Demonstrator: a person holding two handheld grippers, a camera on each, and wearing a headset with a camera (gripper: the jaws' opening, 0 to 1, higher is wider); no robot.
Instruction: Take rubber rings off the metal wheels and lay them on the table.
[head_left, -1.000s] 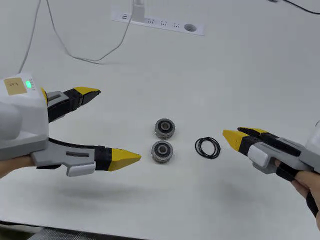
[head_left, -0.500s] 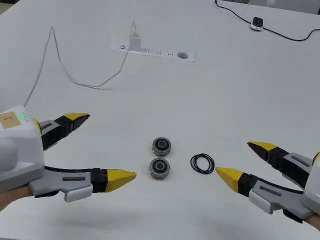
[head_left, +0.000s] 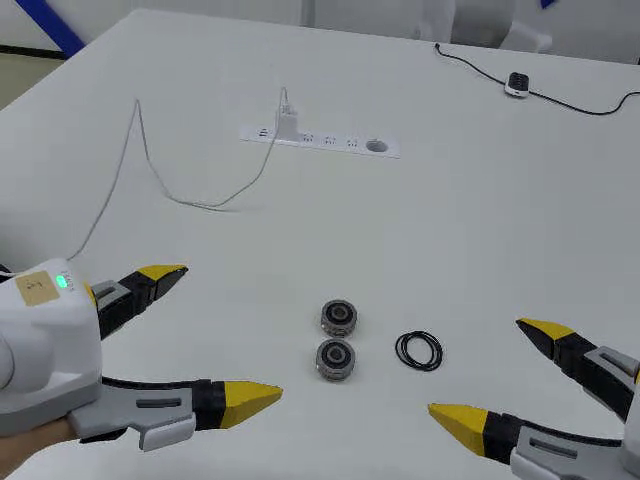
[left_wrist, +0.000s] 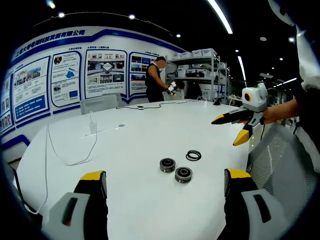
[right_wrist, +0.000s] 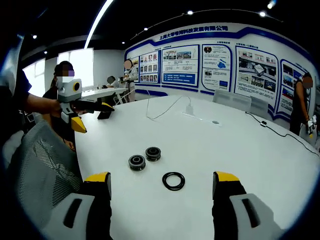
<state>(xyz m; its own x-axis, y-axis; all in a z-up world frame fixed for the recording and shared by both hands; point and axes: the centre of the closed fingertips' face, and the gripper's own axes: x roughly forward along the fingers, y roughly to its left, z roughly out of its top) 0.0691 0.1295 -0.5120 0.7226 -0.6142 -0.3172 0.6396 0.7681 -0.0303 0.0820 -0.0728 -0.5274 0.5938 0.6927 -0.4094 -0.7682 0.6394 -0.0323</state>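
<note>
Toward the near edge of the table (head_left: 480, 220), one metal wheel (head_left: 339, 317) lies flat, and a second metal wheel (head_left: 335, 358) lies just on the near side of it. They are so close that I cannot tell whether they touch. Both have dark rims. Just beside them, toward the right edge, the rubber rings (head_left: 418, 350) lie in a small black pile on the surface, apart from the wheels.

My left gripper (head_left: 232, 332) hovers on the left-edge side of the wheels, jaws spread wide with nothing between them. My right gripper (head_left: 476, 365) hovers beyond the rings, on the right-edge side, its jaws just as wide and empty.

Nearer the far edge lies a white power strip (head_left: 320, 141) with a plug in it. Its thin cable (head_left: 212, 207) loops toward the left edge. A small dark device (head_left: 517, 84) on a black cord sits by the far right corner.
</note>
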